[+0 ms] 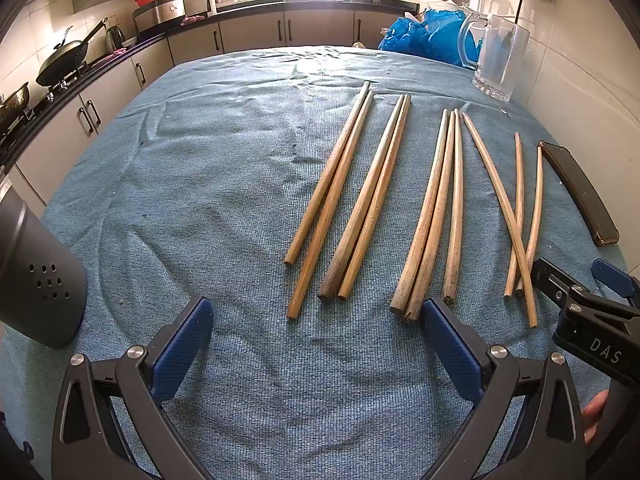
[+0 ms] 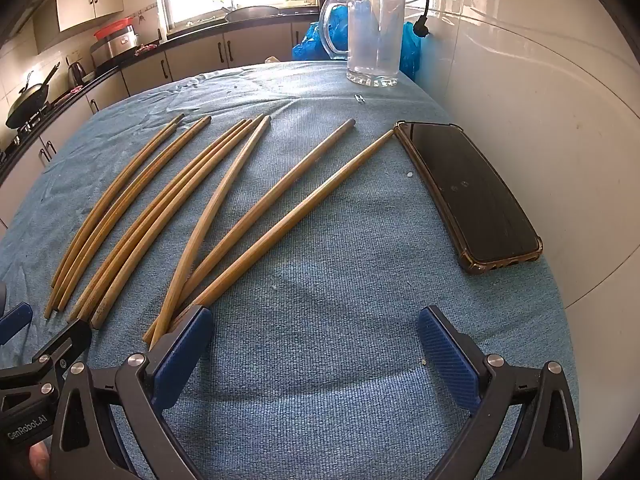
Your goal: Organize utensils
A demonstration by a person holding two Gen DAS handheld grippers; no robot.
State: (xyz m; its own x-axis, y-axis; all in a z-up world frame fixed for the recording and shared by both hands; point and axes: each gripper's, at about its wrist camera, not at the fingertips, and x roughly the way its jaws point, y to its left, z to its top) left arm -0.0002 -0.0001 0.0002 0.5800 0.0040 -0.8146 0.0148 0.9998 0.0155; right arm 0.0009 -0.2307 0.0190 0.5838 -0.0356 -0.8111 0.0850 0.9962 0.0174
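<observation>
A: How do the fingers stand?

B: Both pairs are spread wide with nothing between them. The left gripper [image 1: 316, 328] hangs over bare cloth, its blue pads [image 1: 182, 344] apart, the right-hand pad just by the near ends of the middle chopsticks. The right gripper [image 2: 316, 340] is the same, released, its left pad [image 2: 184, 348] right at the near tips of three crossed chopsticks; I cannot tell whether it touches them.

A: And the biggest thing in view?

B: The table, covered by a blue towel [image 1: 200, 200], creased in places. A white tiled wall [image 2: 520, 120] runs along its right side, and kitchen counters with cabinets [image 1: 256, 32] lie beyond.

A: What stands on it?

B: At the far right corner, an upright clear glass mug [image 2: 374, 32] with a handle, and a crumpled blue plastic bag [image 1: 428, 36] behind it. At the near left, in the left wrist view, a dark holder with small holes [image 1: 40, 276].

A: Anything flat?

B: A black phone [image 2: 468, 196] in a clear case lies face up along the right edge, near the wall.

A: And the utensils?

B: The wooden chopsticks [image 1: 360, 196] lie on the towel, pointing away, right of the centre. Left to right: two pairs side by side, a group of three [image 1: 436, 208], then three thinner ones [image 1: 516, 216] crossing near their close ends, just beside the phone.
</observation>
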